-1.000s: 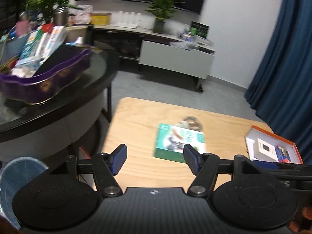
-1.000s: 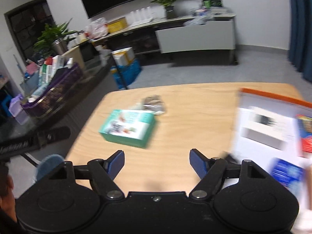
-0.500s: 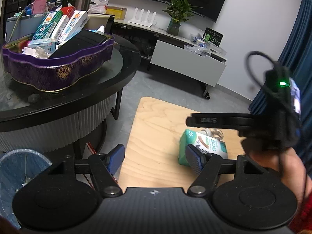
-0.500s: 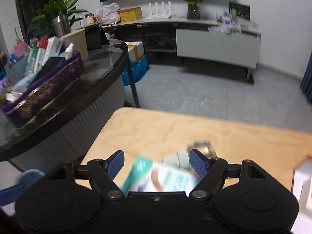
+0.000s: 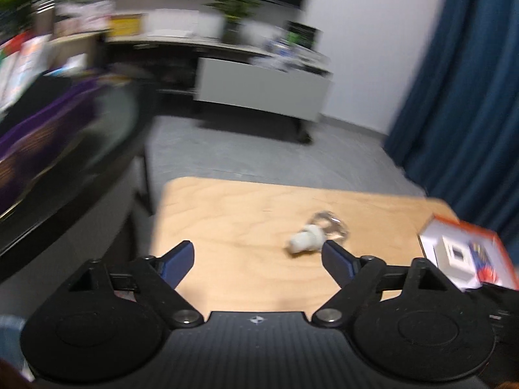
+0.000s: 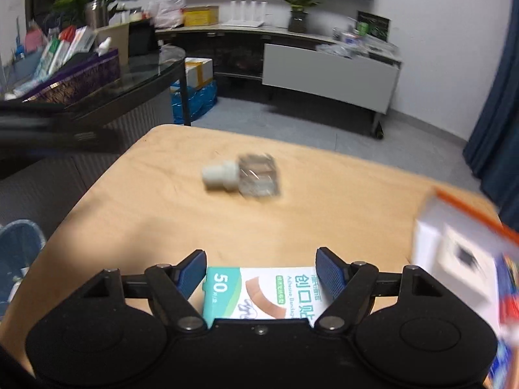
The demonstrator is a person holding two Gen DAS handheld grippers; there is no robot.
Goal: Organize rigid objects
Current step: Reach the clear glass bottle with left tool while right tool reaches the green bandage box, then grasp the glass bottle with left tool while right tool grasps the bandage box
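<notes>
On the wooden table point(image 6: 162, 194) lies a small clear bottle with a white cap point(image 6: 243, 178), also seen on its side in the left wrist view point(image 5: 311, 240). A teal and white box of adhesive bandages point(image 6: 259, 291) sits between the blue pads of my right gripper point(image 6: 261, 259), which is open around it. I cannot see the pads pressing on it. My left gripper point(image 5: 256, 253) hovers over the table's near edge with its jaws opening and nothing between them. The bottle lies just beyond its right fingertip.
An orange-rimmed white box point(image 5: 467, 253) holding small packages stands at the table's right edge point(image 6: 454, 253). A dark glass table with a purple tray of cartons point(image 6: 74, 77) is at the left, with a blue bin point(image 6: 19, 243) below. Blue curtain point(image 5: 470, 81) hangs at right.
The right gripper came down over the bandage box, which now sits between its fingers. The left gripper swung right toward the bottle, and its jaws spread wider.
</notes>
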